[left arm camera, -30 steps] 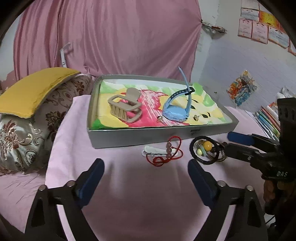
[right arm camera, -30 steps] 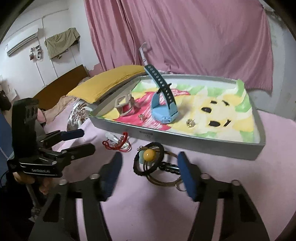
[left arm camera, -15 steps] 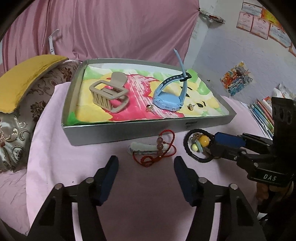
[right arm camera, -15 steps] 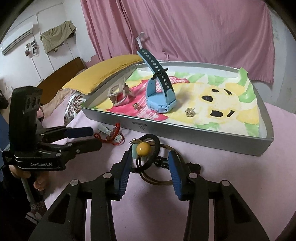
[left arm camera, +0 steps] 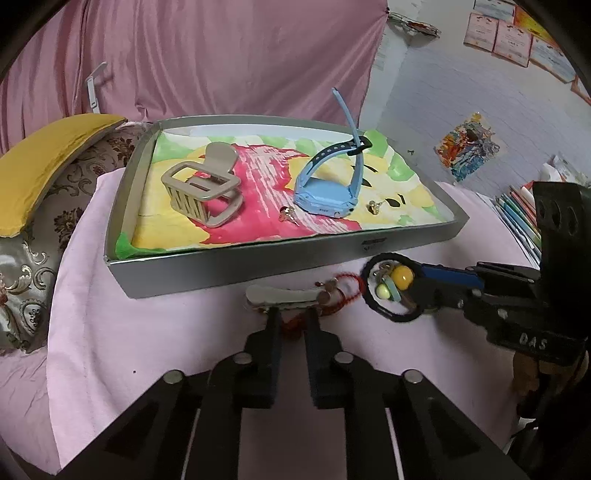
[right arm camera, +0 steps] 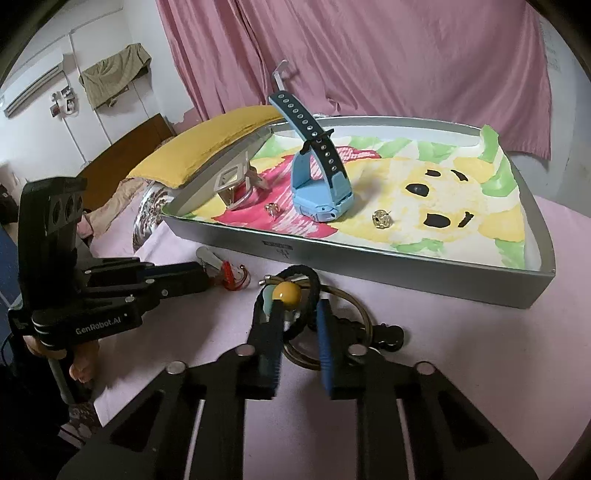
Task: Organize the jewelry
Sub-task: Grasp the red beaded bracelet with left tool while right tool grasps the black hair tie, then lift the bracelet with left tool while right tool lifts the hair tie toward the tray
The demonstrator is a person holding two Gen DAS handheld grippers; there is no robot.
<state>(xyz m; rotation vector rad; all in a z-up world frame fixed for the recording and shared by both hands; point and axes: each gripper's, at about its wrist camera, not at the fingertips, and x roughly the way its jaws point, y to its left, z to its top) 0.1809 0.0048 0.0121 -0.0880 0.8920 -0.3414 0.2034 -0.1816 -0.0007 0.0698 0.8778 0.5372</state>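
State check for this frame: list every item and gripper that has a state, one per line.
Left gripper: just closed, shut on the red string bracelet.
Right gripper: just closed, shut on the black hair tie.
Blue watch: in the tray, strap buckled.
Beige hair claw: in the tray, closed.
Two earrings: in the tray, loose.
Tray: open, no lid.
Metal ring: on the cloth, outside the tray.

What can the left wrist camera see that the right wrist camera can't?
Only the left wrist view shows the papers pinned on the wall and the coloured pencils. Only the right wrist view shows the air conditioner and the metal ring under the hair tie. Both show the tray, the blue watch, the hair claw, the black hair tie and the red string bracelet.
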